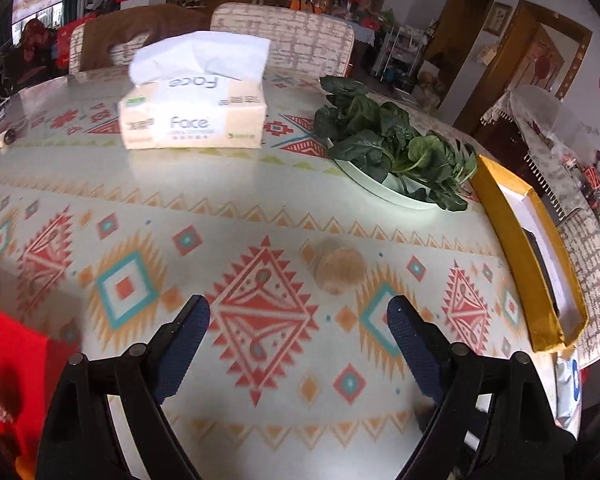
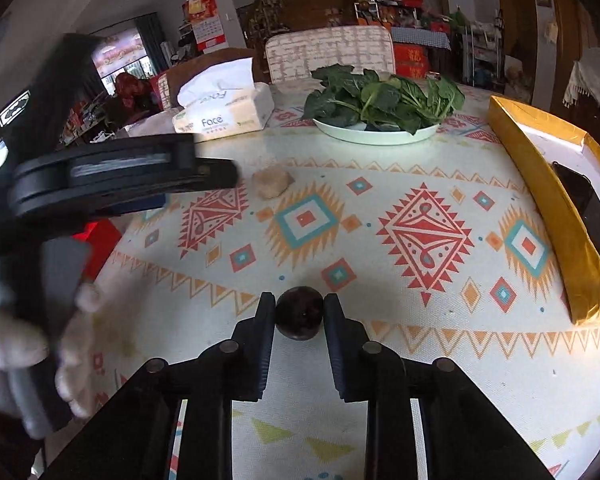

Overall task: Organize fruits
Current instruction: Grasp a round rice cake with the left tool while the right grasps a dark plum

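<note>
Both right gripper [image 2: 299, 307] fingers around dark fruit [image 2: 299, 317]

Surface notes, table scene
Tablecloth [image 2: 380, 184] smooth, slight sheen; box [image 2: 540, 184] glossy gold foil; plate [image 2: 376, 136] glazed white; dark fruit [image 2: 299, 316] matt.

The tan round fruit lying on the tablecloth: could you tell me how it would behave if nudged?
The tan round fruit looks rounded and lies loose on the flat tablecloth, so it would probably roll. Its matte skin suggests a fair grip. Firmness cannot be judged.

left claw [image 1: 298, 322] spread, empty | tan round fruit [image 1: 340, 270] just ahead on tablecloth [image 1: 220, 200]
</note>
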`<state>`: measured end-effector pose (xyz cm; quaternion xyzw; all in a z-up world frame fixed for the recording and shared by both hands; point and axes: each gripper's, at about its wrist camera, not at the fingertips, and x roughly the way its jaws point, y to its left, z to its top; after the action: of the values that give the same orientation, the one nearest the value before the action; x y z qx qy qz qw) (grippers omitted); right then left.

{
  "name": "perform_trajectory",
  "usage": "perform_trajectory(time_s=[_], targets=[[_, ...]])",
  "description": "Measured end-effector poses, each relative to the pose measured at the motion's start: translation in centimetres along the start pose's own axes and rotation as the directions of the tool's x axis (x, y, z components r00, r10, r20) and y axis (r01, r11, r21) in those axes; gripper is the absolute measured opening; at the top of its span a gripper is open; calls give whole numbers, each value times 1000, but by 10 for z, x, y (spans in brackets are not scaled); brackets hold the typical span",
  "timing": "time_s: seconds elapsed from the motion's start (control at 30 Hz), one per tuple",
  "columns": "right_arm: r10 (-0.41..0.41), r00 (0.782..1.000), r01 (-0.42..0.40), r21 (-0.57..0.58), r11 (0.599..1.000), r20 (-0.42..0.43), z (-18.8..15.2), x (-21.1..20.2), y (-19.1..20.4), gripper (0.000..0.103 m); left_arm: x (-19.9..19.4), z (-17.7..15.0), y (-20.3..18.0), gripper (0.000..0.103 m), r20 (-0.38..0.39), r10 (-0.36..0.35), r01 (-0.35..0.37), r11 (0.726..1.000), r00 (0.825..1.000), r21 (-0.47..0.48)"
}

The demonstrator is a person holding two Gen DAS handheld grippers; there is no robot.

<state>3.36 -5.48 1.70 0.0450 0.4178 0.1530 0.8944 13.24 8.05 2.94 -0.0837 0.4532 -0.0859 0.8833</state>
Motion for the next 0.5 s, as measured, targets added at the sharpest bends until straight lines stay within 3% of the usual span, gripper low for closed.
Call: perform_trajectory(time_s=[0.13, 0.33, 0.43, 0.5], targets=[[36, 999, -36, 36, 999, -8, 0, 0, -8, 27, 18, 7, -7, 90, -10, 8, -8, 999, 1000, 35], [67, 998, -65, 91, 994, -21, 1, 0, -21, 27, 40, 11, -26, 90, 12, 107, -108, 981, 994, 164], [72, 997, -70, 91, 993, -24, 1, -1, -21, 27, 47, 12, -30, 90, 2, 114, -113, 976, 993, 185], [72, 997, -69, 90, 994, -25, 0, -1, -20, 27, 50, 13, -33, 81, 0, 127, -124, 972, 992, 198]])
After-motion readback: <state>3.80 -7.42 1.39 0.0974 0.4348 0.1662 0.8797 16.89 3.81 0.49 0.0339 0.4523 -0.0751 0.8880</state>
